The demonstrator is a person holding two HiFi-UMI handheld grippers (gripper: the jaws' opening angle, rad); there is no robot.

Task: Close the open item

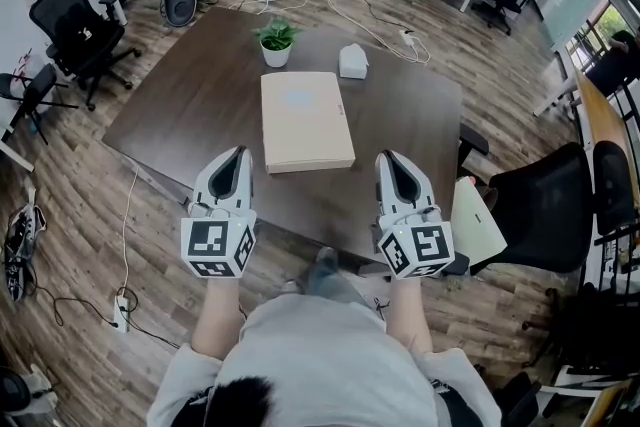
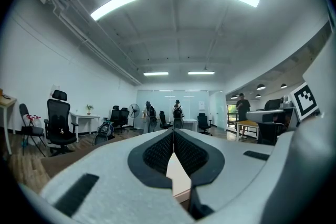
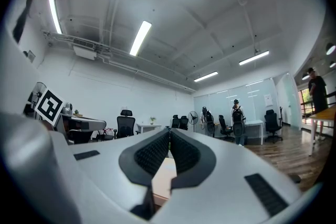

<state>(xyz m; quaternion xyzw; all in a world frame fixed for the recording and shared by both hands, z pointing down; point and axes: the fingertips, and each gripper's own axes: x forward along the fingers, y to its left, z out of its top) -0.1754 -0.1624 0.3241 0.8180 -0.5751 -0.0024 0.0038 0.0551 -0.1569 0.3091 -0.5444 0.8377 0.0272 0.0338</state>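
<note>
Chairs (image 1: 75, 15) of black colour stand on the wooden floor at the far left, and a white power strip (image 1: 120, 313) lies on the floor lower down. Next comes the left gripper (image 1: 237, 155), held over the near edge of the dark brown table (image 1: 180, 105). In the left gripper view its jaws are pressed together at the tips (image 2: 172, 131) with nothing between them. Near the middle of the table lies the flat tan box (image 1: 305, 120), with its lid down flat, between the two grippers and a little beyond them. Neither gripper touches it. Behind the box stand a small potted plant (image 1: 276, 40) and, to its right, a small white object (image 1: 352, 61). The right gripper (image 1: 390, 158) is held at the same height as the left one. Its jaws are also together and empty (image 3: 169, 131). Further right stands one more black chair (image 1: 545, 205), close to the table.
</note>
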